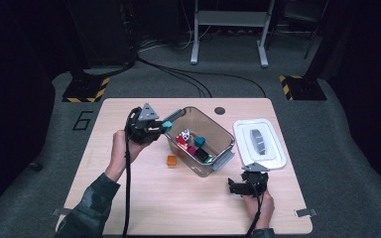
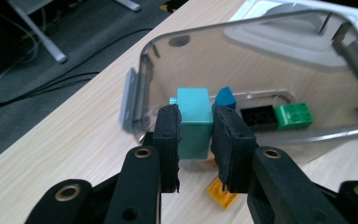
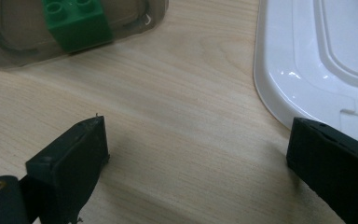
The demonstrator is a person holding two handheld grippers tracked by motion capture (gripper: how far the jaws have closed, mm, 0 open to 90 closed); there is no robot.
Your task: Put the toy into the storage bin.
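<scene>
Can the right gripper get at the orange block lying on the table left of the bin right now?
Probably not directly. The clear bin stands between the open right gripper and the orange block; it would have to swing around the bin's near corner across bare table.

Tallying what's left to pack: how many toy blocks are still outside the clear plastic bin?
2: a teal plastic block clamped in the left gripper beside the clear bin, and a small orange block on the wooden table.

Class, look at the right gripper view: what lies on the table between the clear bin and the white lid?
Nothing: between the clear bin and the white lid the right gripper view shows bare wooden table.
</scene>
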